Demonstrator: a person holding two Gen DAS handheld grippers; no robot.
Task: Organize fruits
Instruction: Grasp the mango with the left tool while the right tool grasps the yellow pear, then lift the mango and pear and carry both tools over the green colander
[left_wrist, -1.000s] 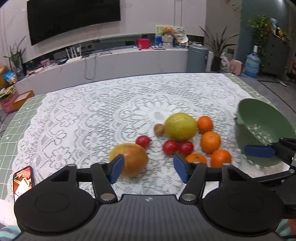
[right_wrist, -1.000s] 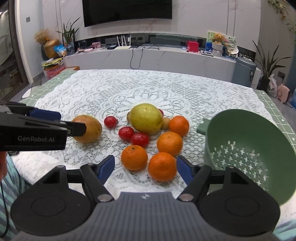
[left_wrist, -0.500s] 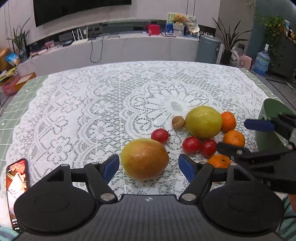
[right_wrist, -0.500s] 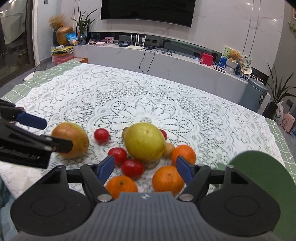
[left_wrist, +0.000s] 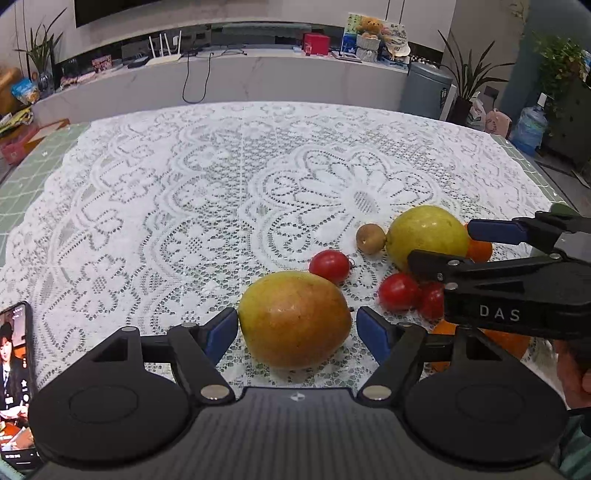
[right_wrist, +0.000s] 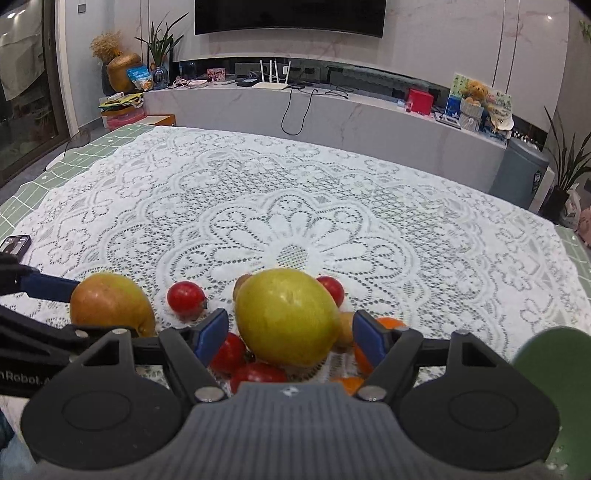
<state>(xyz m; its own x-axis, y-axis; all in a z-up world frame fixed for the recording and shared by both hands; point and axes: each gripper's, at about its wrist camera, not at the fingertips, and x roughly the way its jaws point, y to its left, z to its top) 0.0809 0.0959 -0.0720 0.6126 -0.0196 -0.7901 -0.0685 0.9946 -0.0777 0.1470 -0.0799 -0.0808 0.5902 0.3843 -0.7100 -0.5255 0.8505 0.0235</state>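
Two grippers stood open: the left gripper (left_wrist: 297, 328) around a mango (left_wrist: 294, 319), the right gripper (right_wrist: 290, 336) around a big yellow fruit (right_wrist: 286, 320).

Left gripper (left_wrist: 297, 330) and right gripper (right_wrist: 290, 334) both pointed steeply downward, blue-padded jaws spread apart, pressing nothing.

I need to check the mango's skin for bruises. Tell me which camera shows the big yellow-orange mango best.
The left wrist view. The yellow-orange mango lies whole and unobstructed, centred between the open left gripper's blue pads. In the right wrist view the mango sits at the left edge, its lower part cut off by the black gripper frames.
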